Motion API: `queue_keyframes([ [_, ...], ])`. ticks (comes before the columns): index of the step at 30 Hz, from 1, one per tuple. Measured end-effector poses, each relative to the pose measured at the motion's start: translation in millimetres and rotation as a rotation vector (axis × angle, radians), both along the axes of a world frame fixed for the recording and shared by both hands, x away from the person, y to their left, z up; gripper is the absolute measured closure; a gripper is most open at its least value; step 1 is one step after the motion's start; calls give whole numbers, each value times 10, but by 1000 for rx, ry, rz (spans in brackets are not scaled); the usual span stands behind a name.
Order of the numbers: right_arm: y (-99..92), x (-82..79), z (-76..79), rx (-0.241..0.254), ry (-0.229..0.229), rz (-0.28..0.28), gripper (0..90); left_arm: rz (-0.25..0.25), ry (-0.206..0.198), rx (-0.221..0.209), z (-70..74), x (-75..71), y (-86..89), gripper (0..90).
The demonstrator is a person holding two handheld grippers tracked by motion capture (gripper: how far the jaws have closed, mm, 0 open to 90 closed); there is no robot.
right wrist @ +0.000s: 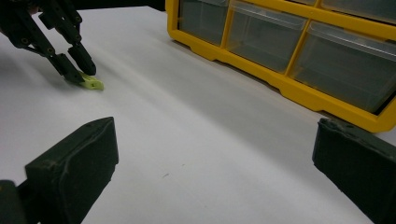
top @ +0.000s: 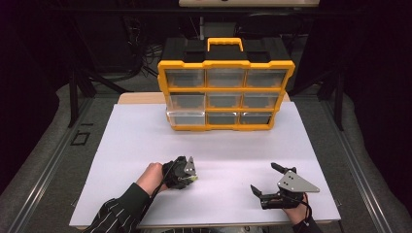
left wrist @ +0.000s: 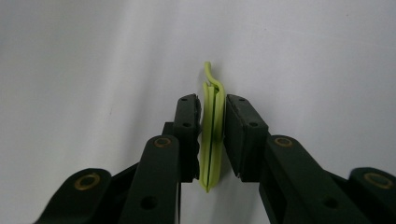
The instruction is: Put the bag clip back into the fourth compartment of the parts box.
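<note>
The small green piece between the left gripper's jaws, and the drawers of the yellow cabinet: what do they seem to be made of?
Green piece: probably moulded plastic, matt pale lime, with thin parallel ribs and a curled tip; the left gripper is shut on it. Drawers: clear, slightly glossy plastic, since one sees through them. Cabinet frame: opaque yellow plastic, by its look.

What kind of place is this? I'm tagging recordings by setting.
Probably a lab workbench: a white tabletop, a yellow drawer organizer, cables and dark stands behind, and hand-held grippers.
</note>
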State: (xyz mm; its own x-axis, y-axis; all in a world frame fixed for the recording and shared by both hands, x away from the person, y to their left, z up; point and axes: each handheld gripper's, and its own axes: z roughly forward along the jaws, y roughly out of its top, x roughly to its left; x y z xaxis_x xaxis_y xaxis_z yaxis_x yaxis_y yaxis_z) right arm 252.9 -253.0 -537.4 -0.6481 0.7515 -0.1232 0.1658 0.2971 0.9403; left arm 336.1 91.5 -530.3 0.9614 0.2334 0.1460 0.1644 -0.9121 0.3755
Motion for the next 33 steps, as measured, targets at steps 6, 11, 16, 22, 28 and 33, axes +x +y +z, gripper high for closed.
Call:
queue_keyframes([
  [6, 0, 1, 0, -3, 0, -1, 0, -22, -8, 13, -14, 6, -26, 787],
  [11, 0, -4, 6, -4, 0, -4, 0, -21, -17, -2, -15, 0, -16, 799],
  [16, -3, -2, 6, -4, -1, -5, 0, -10, -19, -22, 3, -18, -10, 802],
  [22, -3, -3, 9, -5, -3, -6, 0, 12, -21, -47, 23, -19, 16, 802],
  [28, -3, -5, 14, -4, -5, -4, 0, 50, -40, -92, 50, -27, 63, 802],
  [33, -3, -5, 15, -6, -6, -3, 0, 74, -39, -117, 60, -22, 102, 802],
])
